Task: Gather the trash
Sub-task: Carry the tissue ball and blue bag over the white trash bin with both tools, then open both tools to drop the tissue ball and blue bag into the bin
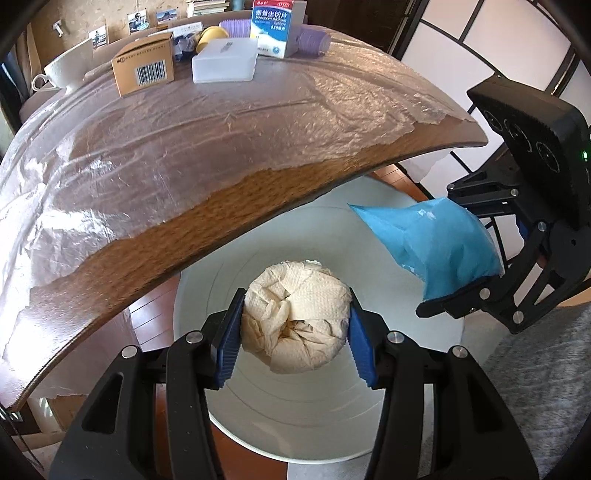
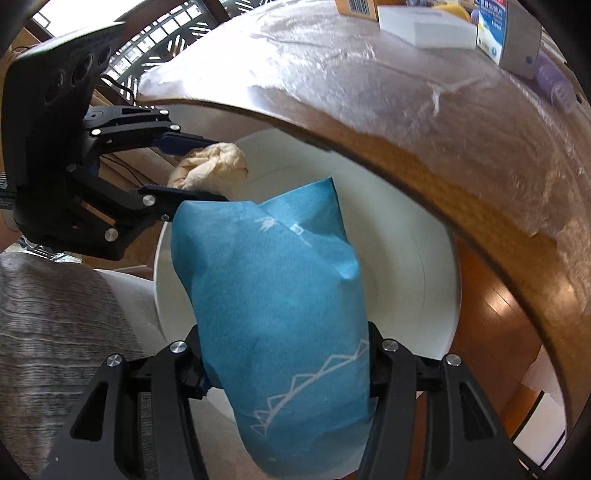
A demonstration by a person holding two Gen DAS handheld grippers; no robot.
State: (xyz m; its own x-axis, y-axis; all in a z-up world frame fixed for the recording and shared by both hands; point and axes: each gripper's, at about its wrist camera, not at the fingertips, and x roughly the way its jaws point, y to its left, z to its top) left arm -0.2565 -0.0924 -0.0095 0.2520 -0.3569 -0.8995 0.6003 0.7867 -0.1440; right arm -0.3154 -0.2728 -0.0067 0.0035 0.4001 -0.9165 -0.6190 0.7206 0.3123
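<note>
My left gripper [image 1: 294, 334] is shut on a crumpled ball of cream paper towel [image 1: 295, 317], held over the mouth of a white bin [image 1: 314, 439] on the floor beside the table. My right gripper [image 2: 284, 373] is shut on a puffy blue packet [image 2: 273, 295] with white printing, also above the bin [image 2: 424, 258]. In the left wrist view the blue packet [image 1: 436, 243] and the right gripper [image 1: 476, 291] hang at the right. In the right wrist view the paper ball [image 2: 210, 166] and the left gripper [image 2: 184, 166] sit at the upper left.
A wooden table [image 1: 258, 206] under clear plastic film overhangs part of the bin. On its far side stand a cardboard box [image 1: 144, 66], a white box [image 1: 225, 61], a blue and white medicine carton [image 1: 271, 27] and a white cup [image 1: 68, 68]. A grey rug [image 2: 48, 314] lies beside the bin.
</note>
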